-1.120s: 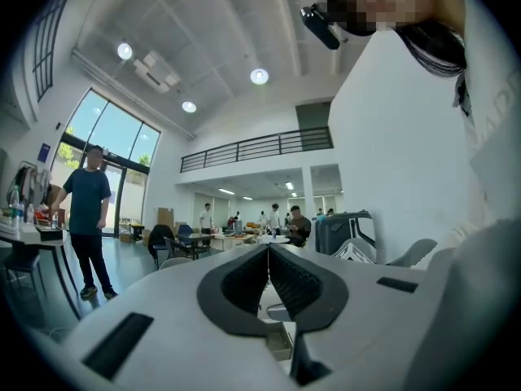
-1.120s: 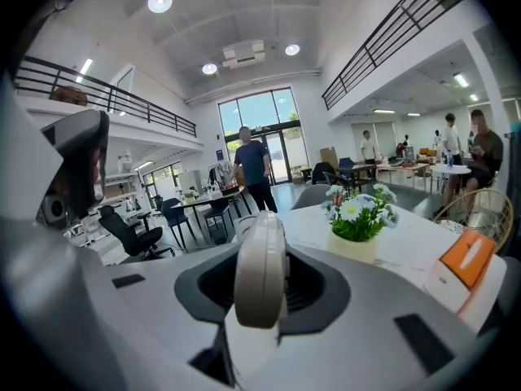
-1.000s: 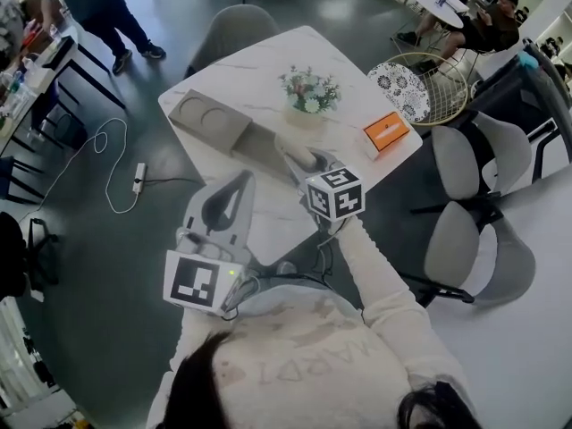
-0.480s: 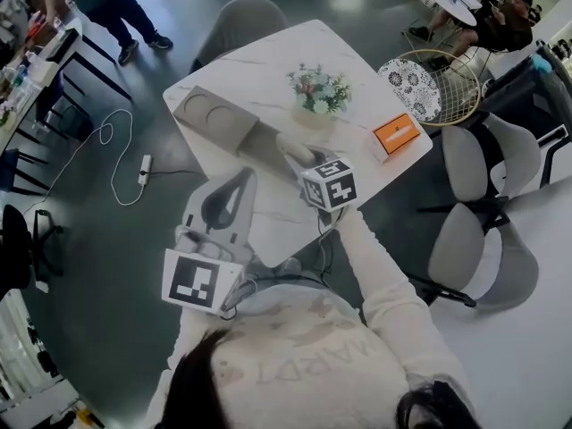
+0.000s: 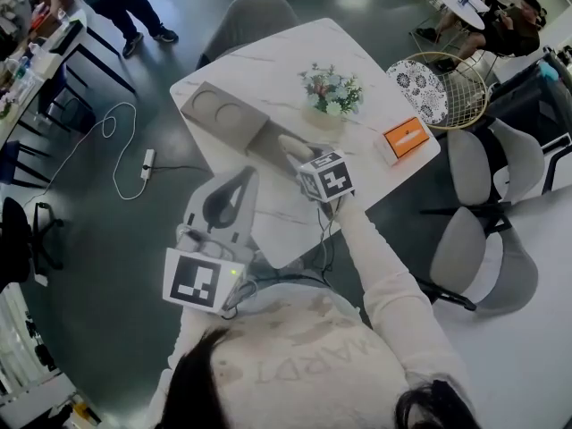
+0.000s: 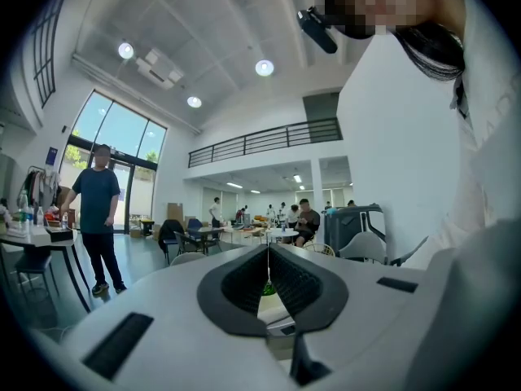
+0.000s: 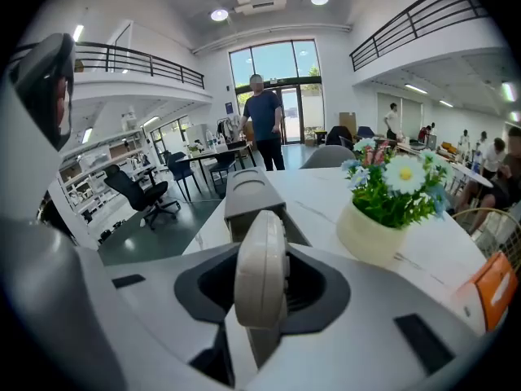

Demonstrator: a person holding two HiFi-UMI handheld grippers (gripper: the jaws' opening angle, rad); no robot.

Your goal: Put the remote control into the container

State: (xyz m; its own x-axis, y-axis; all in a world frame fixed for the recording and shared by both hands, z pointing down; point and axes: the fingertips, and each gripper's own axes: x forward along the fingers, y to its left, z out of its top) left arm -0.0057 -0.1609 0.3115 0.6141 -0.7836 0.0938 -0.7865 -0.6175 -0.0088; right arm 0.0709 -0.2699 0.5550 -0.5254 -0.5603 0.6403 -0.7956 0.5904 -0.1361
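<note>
1. The remote control (image 7: 260, 267) is found pinched edge-on between the jaws of the right gripper (image 7: 262, 300). It is held over the table (image 5: 259, 70), just short of the grey container (image 7: 251, 195).
2. The left gripper (image 6: 268, 267) is noted with its jaws pressed together and nothing between them, held clear of the work.
3. The remote is judged light, rigid and smooth-shelled, so a slip or pivot in the pads is considered possible.
4. A hold across the flat faces near mid-length is judged soundest, with buttons spared from heavy pressure.
5. The flower pot (image 5: 332, 96) stands beside the container, so clearance should be watched.
</note>
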